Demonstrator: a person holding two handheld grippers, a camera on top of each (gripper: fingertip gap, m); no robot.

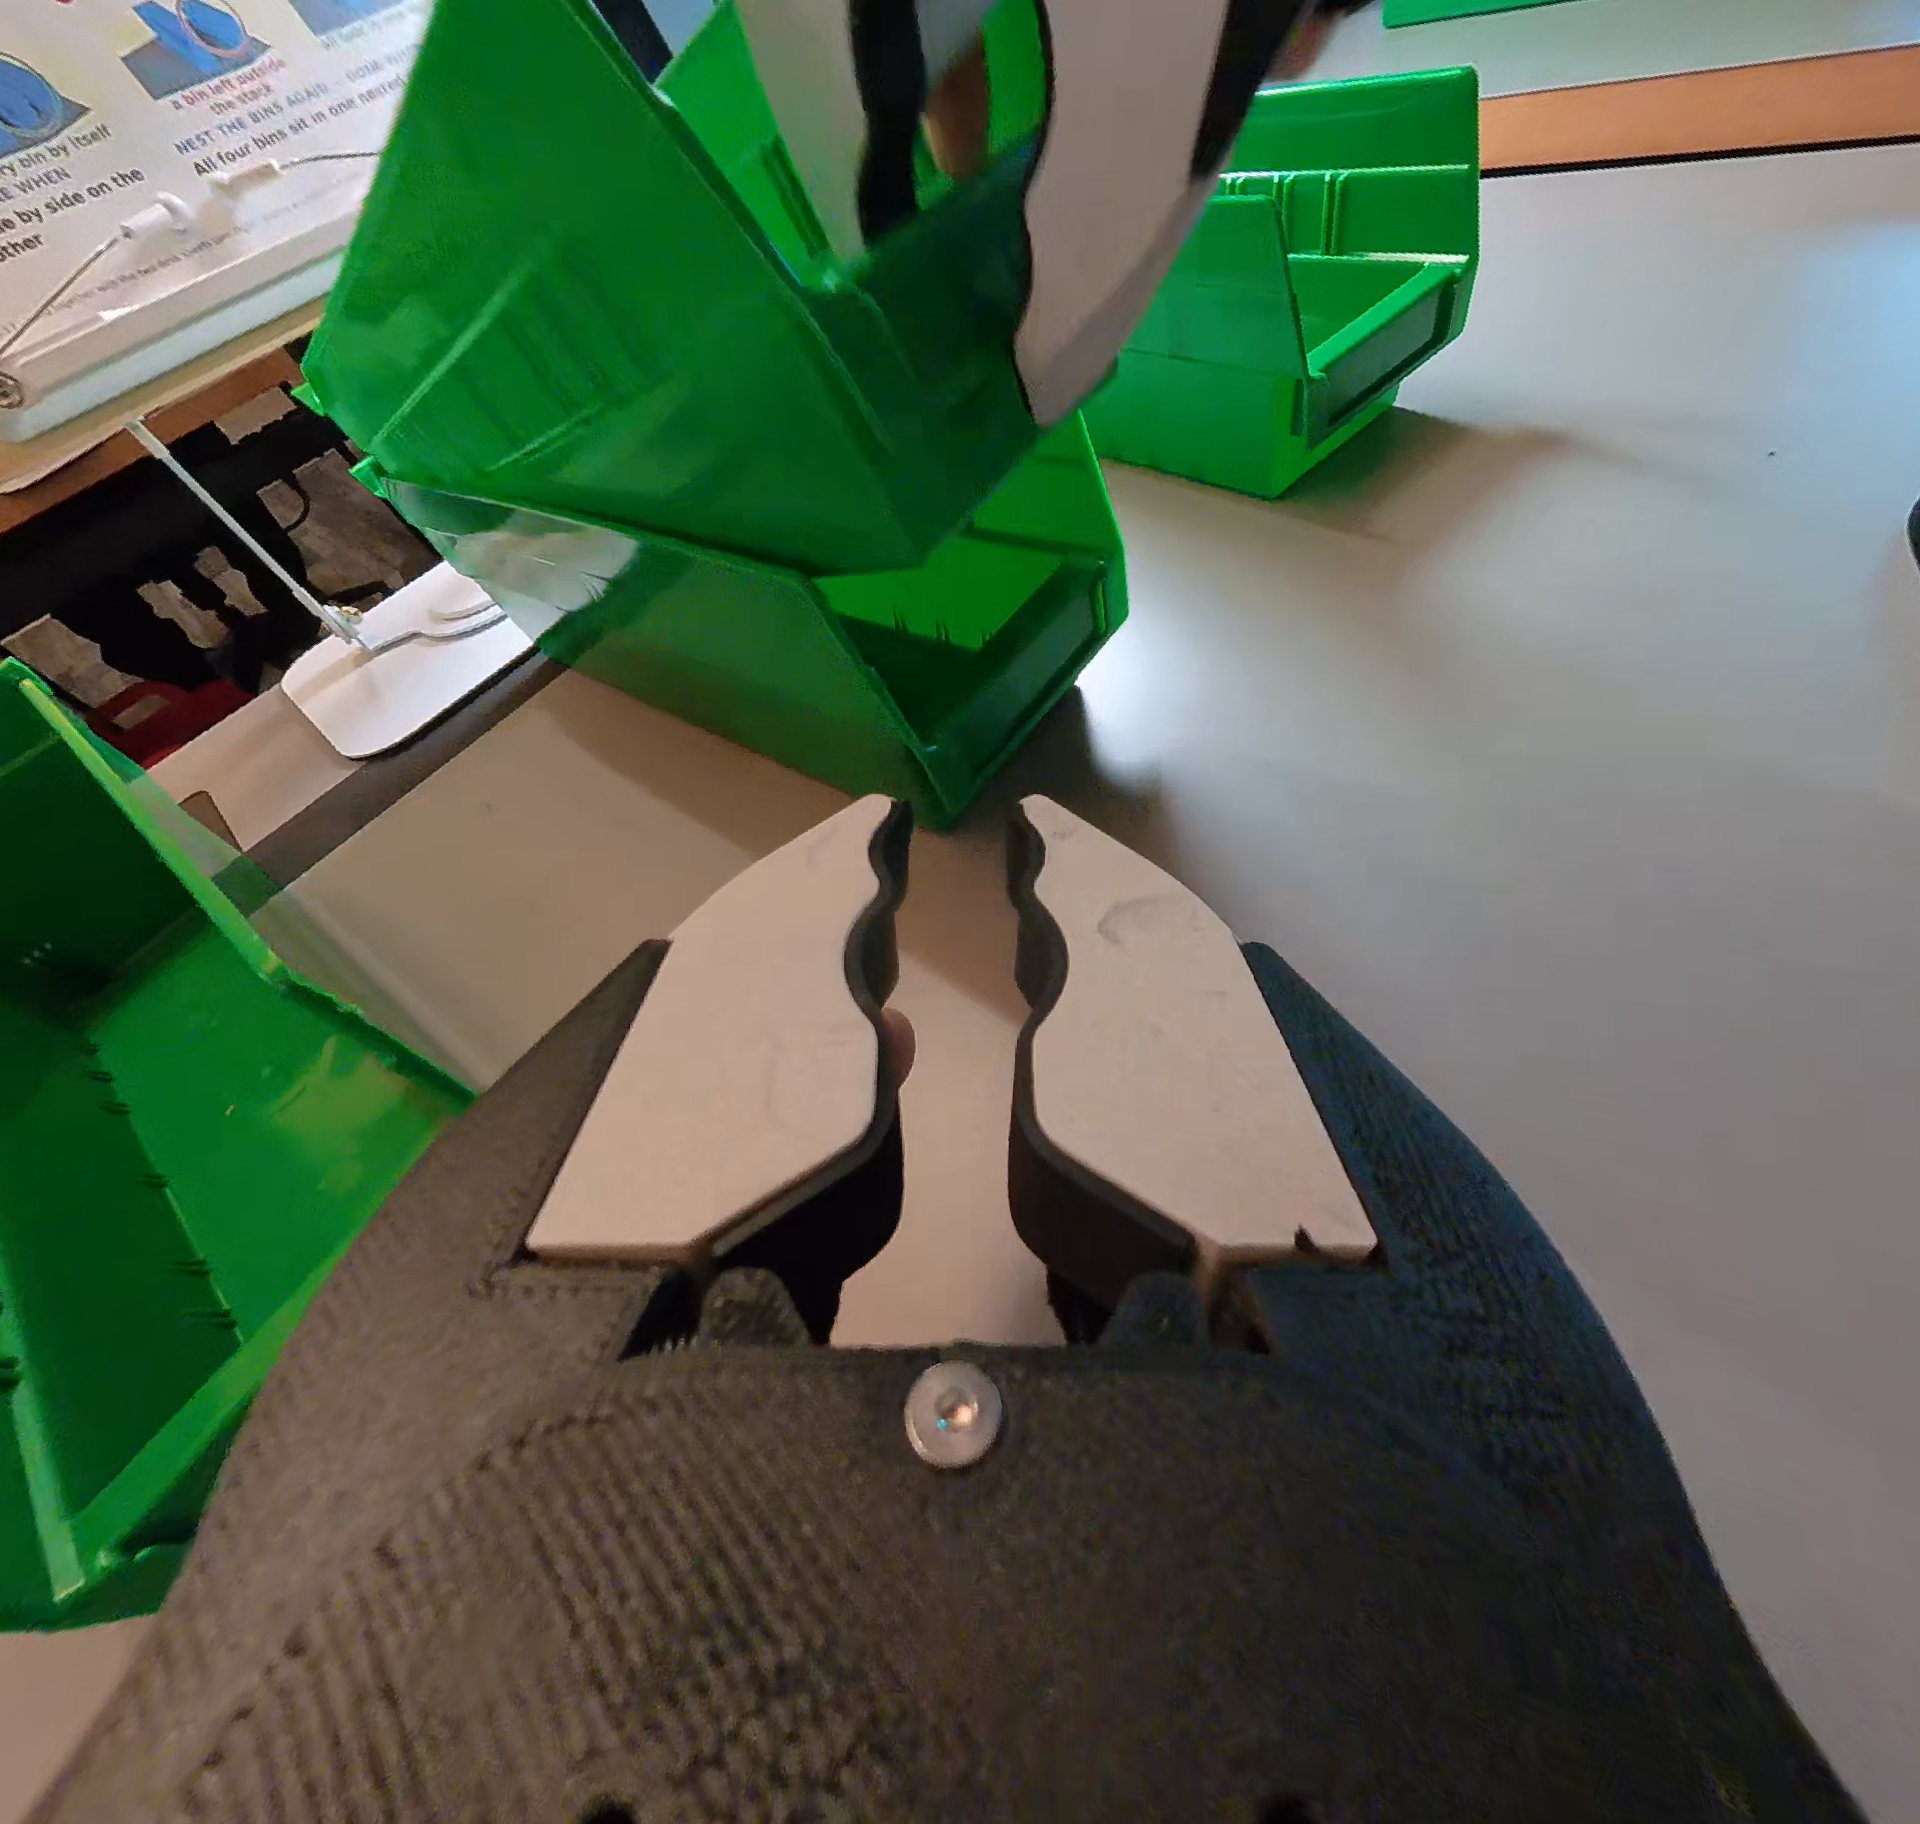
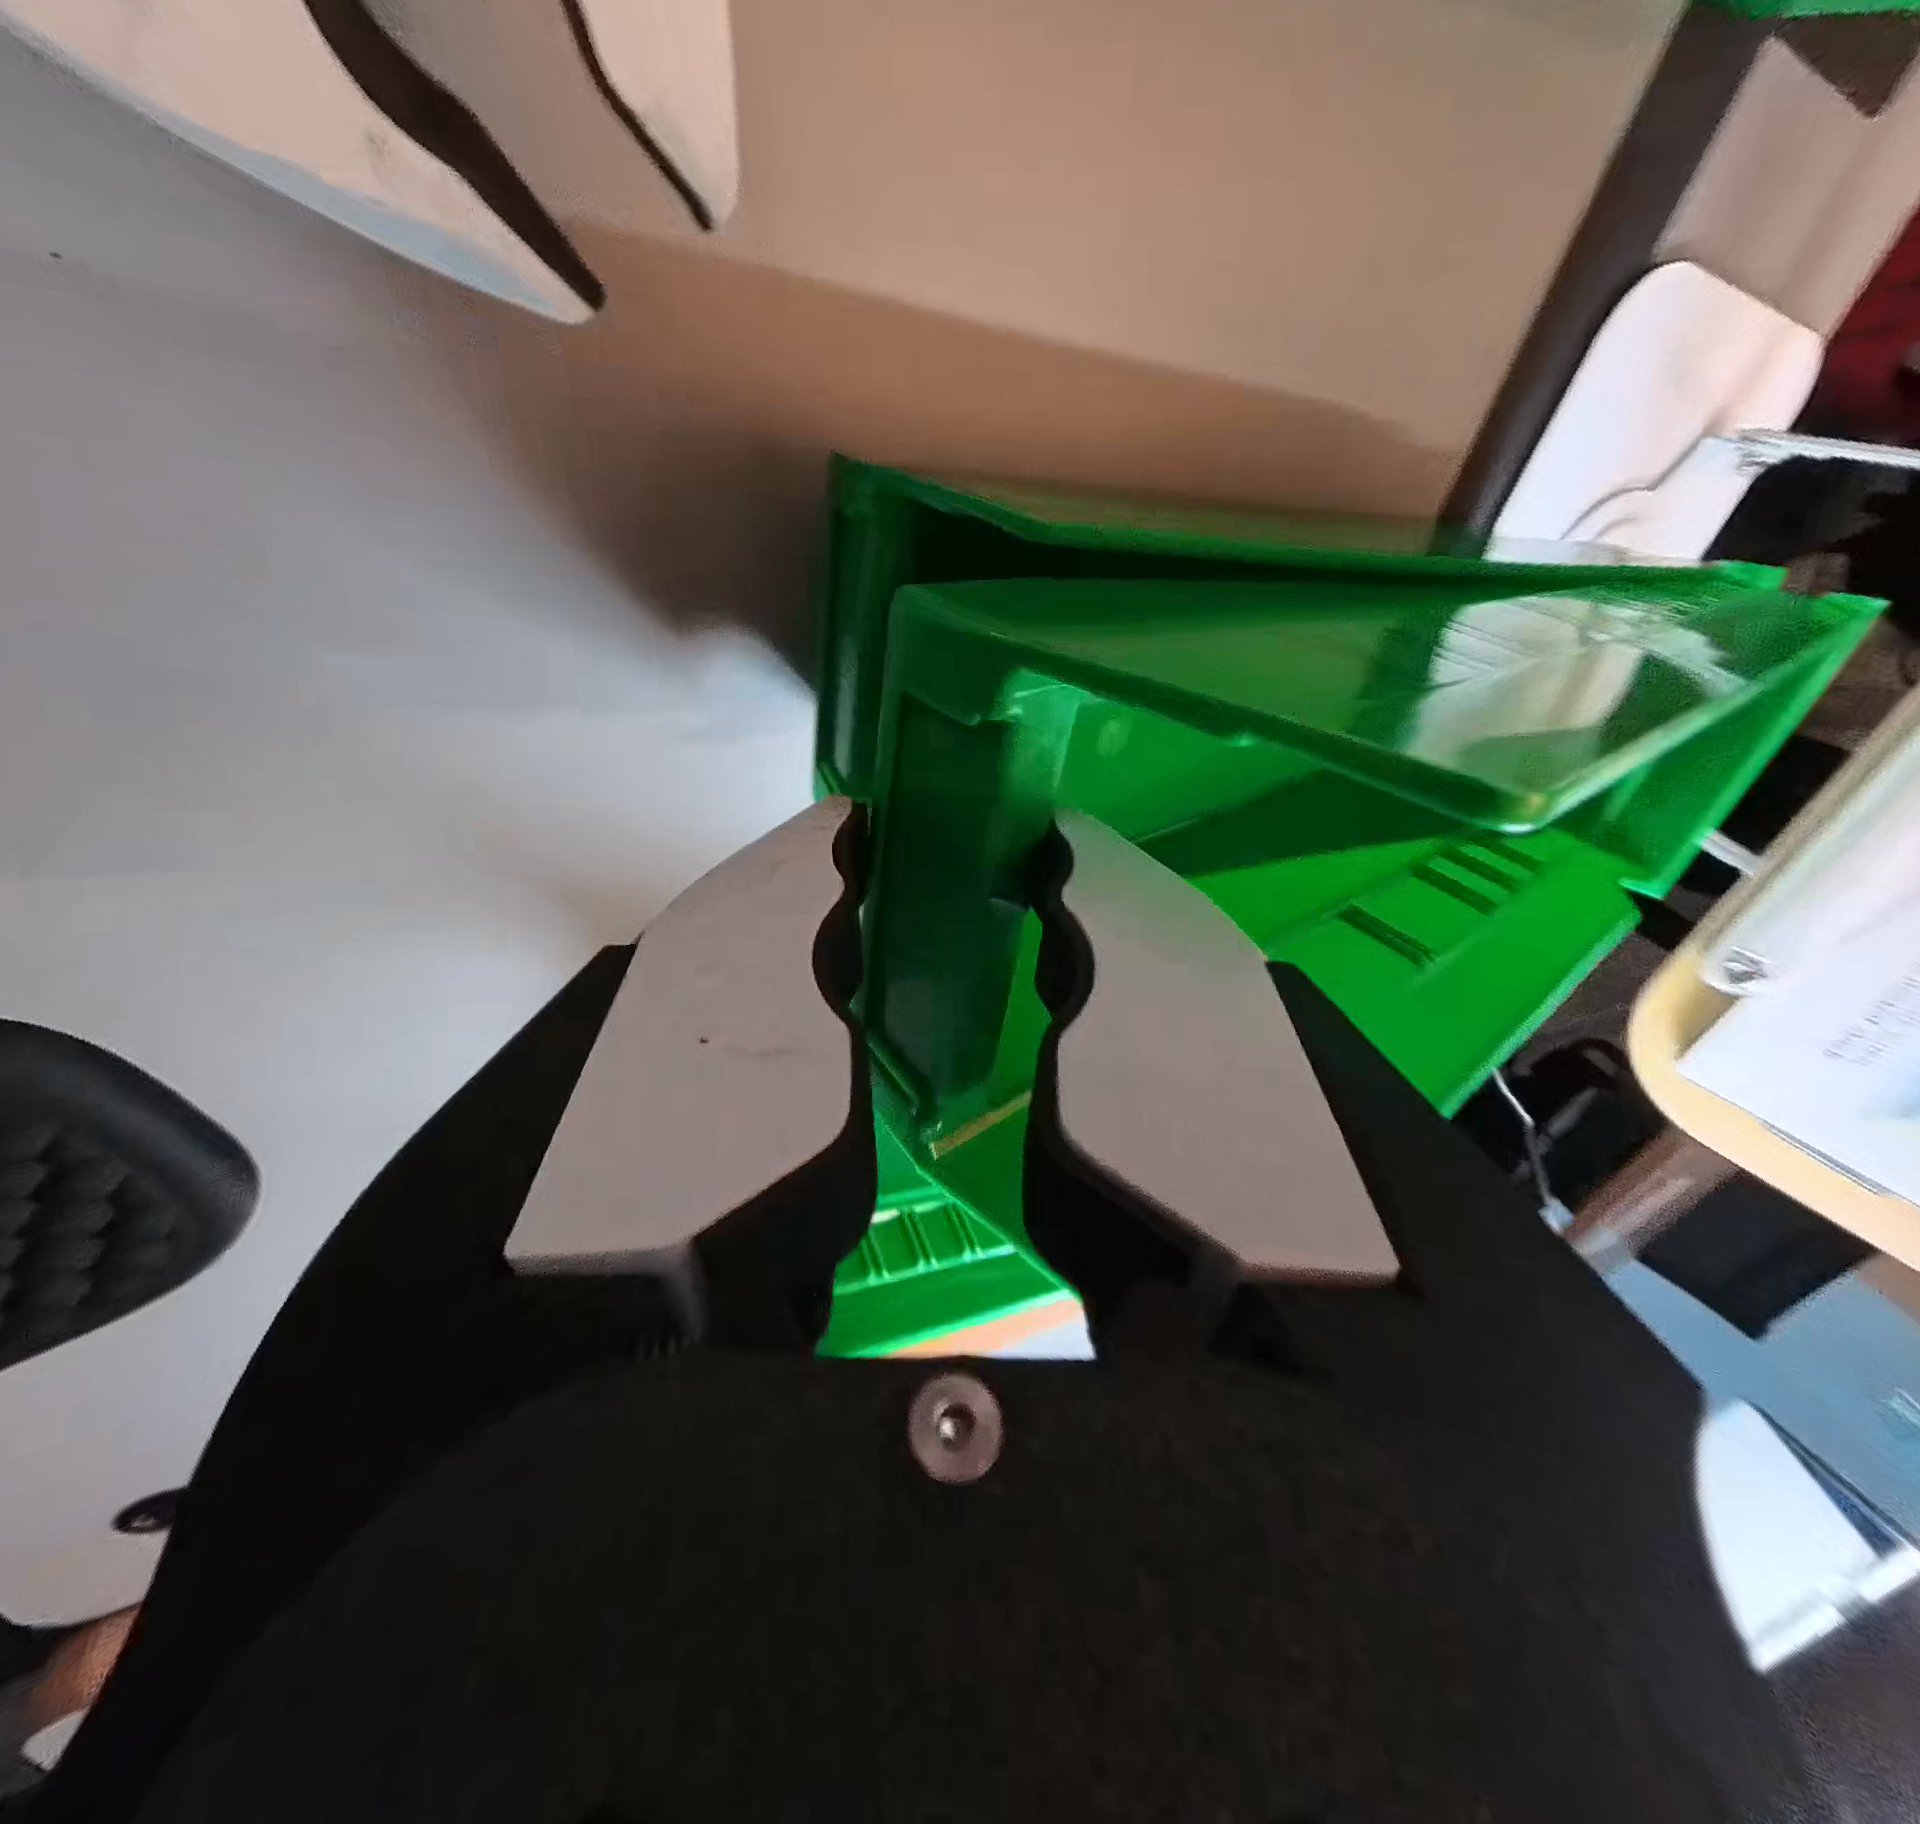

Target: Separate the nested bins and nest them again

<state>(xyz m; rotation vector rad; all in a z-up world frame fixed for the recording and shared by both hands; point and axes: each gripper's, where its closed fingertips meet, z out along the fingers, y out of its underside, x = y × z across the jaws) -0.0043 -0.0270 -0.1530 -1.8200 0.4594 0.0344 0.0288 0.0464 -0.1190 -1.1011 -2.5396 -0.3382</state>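
Observation:
Several green plastic bins are on the pale table point(image 1: 1507, 839). My right gripper point(image 2: 951, 839) is shut on the front wall of one green bin point(image 2: 1455, 694) and holds it tilted, its back end inside a second bin point(image 1: 810, 662) that rests on the table. In the left wrist view the right gripper point(image 1: 956, 299) comes down from above with the held bin point(image 1: 623, 320). My left gripper point(image 1: 956, 818) is open and empty, its tips just short of the lower bin's front corner. It also shows in the right wrist view point(image 2: 644, 257) at top left.
A third green bin point(image 1: 1309, 320) stands behind on the right. A fourth point(image 1: 135, 1151) lies close at the left. A white instruction sheet on a stand point(image 1: 156, 143) and its white base point(image 1: 395, 673) are at the left, past the table edge. The grippers' ends are close to 9 centimeters from one another.

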